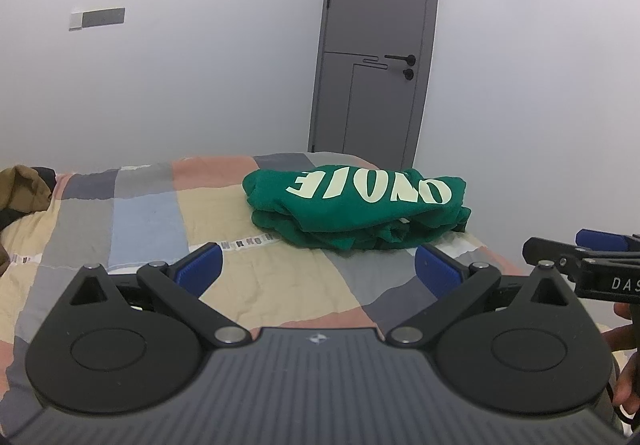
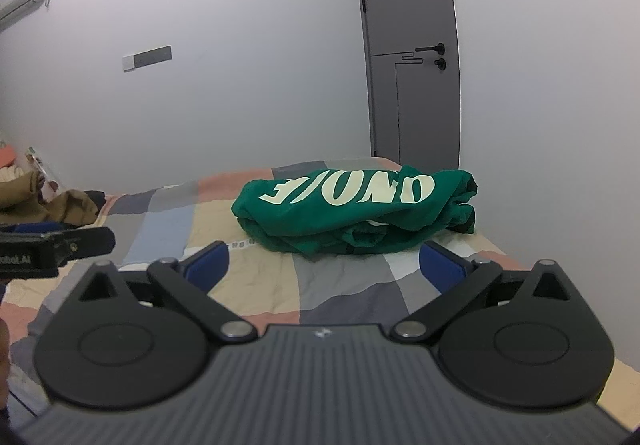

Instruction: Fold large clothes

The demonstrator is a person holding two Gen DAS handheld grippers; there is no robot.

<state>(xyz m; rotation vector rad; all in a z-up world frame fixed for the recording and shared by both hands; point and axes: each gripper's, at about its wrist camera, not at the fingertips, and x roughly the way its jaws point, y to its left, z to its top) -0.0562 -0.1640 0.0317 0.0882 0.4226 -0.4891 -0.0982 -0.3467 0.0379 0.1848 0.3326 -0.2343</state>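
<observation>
Lying folded on the patchwork bedspread, a green garment sits just right of centre in both views.
Left wrist view: left gripper spread wide, nothing between its pads. Right wrist view: right gripper equally spread and empty, garment beyond its fingertips, apart.

- Sweater: soft matt green cloth, smooth pale print.
- Quilt: matt woven patchwork, creased.
- Left gripper: matt black plastic, metal pivots.
</observation>
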